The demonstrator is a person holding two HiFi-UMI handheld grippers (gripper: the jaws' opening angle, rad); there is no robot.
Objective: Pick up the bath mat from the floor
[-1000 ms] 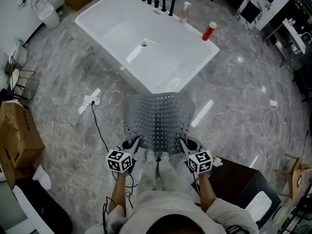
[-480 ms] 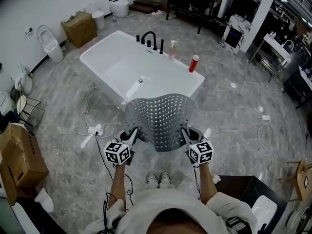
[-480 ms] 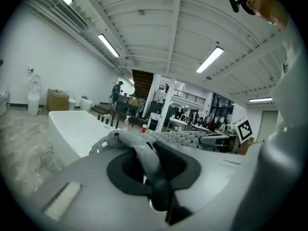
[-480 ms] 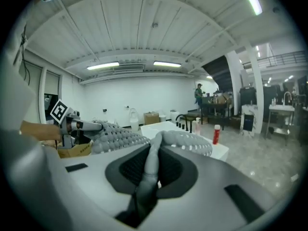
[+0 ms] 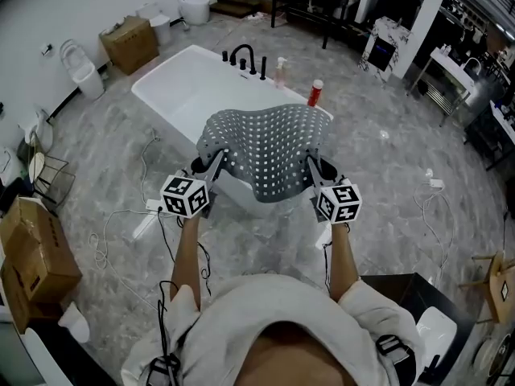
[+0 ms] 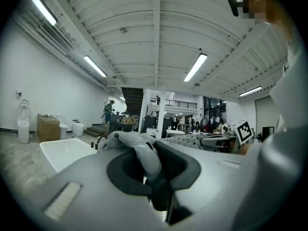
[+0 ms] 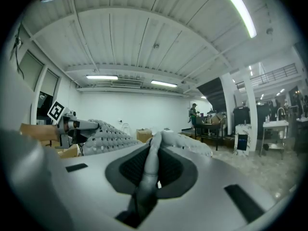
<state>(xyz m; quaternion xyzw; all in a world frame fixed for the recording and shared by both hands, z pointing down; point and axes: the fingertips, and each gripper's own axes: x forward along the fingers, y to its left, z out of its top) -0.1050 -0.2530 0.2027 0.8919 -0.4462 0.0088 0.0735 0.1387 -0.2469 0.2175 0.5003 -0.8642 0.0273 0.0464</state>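
Note:
The grey perforated bath mat [image 5: 265, 147] hangs in the air in front of the person, held level between both hands above the white bathtub [image 5: 181, 91]. My left gripper [image 5: 216, 164] is shut on the mat's left corner, and a grey fold of the mat [image 6: 142, 153] is pinched between its jaws. My right gripper [image 5: 310, 167] is shut on the right corner, where a thin fold of the mat [image 7: 153, 160] runs up between the jaws. In the right gripper view the left gripper [image 7: 72, 125] shows at the far side of the mat.
On the tub's rim stand a black faucet [image 5: 244, 57], a pump bottle [image 5: 281, 69] and a red bottle [image 5: 315, 92]. Cables and a power strip [image 5: 149, 215] lie on the marble floor. Cardboard boxes [image 5: 32, 252] are at the left, a dark cabinet [image 5: 402, 296] at the right.
Both grippers have risen with the mat, lifting it off the floor to chest height over the tub. The person has straightened up.

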